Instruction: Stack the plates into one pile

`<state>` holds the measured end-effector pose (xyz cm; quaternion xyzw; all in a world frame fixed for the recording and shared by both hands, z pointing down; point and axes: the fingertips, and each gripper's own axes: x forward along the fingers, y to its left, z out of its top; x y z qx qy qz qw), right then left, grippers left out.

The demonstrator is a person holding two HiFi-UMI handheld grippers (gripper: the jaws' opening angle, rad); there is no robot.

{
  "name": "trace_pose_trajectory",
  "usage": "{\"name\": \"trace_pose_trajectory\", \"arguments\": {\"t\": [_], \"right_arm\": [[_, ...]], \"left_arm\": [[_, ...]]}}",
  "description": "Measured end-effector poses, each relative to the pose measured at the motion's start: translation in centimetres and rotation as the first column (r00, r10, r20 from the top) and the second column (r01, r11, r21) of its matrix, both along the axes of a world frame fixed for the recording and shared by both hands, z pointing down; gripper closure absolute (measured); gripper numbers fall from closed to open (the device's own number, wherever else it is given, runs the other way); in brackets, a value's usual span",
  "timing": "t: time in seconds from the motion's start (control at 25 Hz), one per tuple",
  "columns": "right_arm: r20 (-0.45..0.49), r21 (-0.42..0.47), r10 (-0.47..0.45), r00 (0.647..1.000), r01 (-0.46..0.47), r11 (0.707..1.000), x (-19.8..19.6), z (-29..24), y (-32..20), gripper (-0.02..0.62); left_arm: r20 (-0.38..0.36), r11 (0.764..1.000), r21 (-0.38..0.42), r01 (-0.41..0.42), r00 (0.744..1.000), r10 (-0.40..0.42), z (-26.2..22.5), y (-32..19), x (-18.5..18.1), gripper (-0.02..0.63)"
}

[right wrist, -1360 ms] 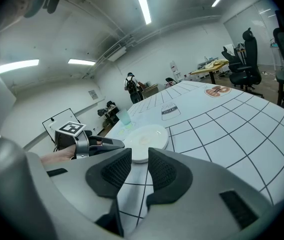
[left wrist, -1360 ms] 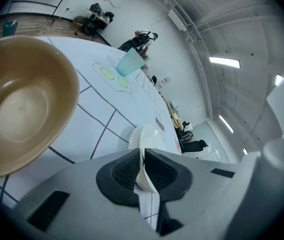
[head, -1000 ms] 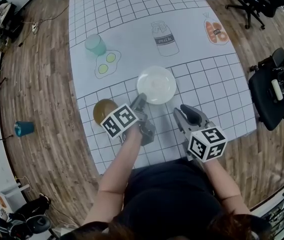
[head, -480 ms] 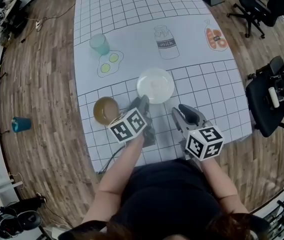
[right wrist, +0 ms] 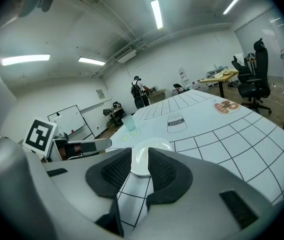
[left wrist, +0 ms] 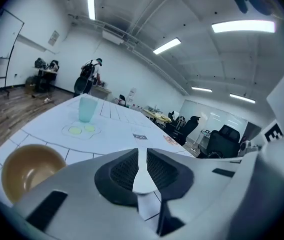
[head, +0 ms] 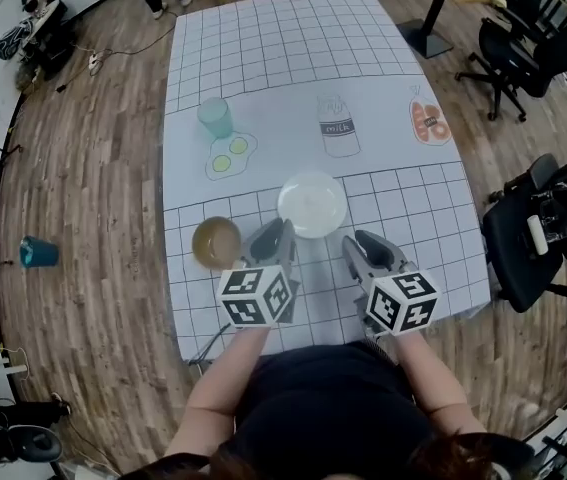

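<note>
The white plate (head: 312, 205) lies flat on the gridded worktop (head: 263, 58), about midway between its left and right edges and closer to the near edge than the far one. The brown bowl (head: 216, 242) sits apart from it, toward the near left corner, so the two are not yet stacked. Both tools hover over the near edge, pointing away from the person. The left tool (head: 270, 234) is between bowl and plate, touching neither; its jaws have just been closing and now stand a narrow slit apart with nothing gripped, only the pale worktop showing through the gap. The right tool (head: 365, 242) is just beside the plate's near right rim, its jaws wider apart and empty, with the plate showing beyond them through the gap. A teal cup (head: 215, 118) stands upright nearer the left edge, just beyond a printed egg (head: 229, 155). A printed milk bottle (head: 338, 126) lies mid-worktop.
</note>
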<state>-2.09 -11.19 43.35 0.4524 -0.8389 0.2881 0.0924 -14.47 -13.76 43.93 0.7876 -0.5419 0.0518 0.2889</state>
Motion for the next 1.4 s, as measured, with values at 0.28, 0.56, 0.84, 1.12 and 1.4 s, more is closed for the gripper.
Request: {"name": "trace_pose_trajectory", "arguments": {"t": [0.28,0.56,0.84,1.12,1.4], "right_arm": [[-0.027,0.057,-0.029,0.999,0.031,0.998,-0.8,-1.8,-1.2,0.476],[-0.083,0.121,-0.041,0.996,0.051,0.991,-1.1,-3.3,-2.1,0.498],[-0.119,0.162,-0.024,0.993,0.043,0.986,-1.5,-3.9,-2.8,0.578],[-0.14,0.168,-0.033,0.99,0.056,0.984,-2.4,-3.9,-2.7,0.578],[-0.147,0.16,-0.027,0.989,0.051,0.986,-2.6,-3.6,-3.0,0.578]], "left_arm": [[0.126,0.99,0.135,-0.039,0.992,0.022,-4.0,0.5,-0.9,0.568],[0.142,0.983,0.185,-0.005,0.99,-0.021,-5.8,1.0,-2.3,0.578],[0.141,0.983,0.181,0.024,0.989,-0.05,-5.8,1.7,-3.6,0.578],[0.153,0.98,0.19,0.059,0.984,-0.089,-6.0,2.3,-5.1,0.578],[0.142,0.98,0.178,0.084,0.984,-0.11,-5.5,2.6,-5.9,0.578]]}}
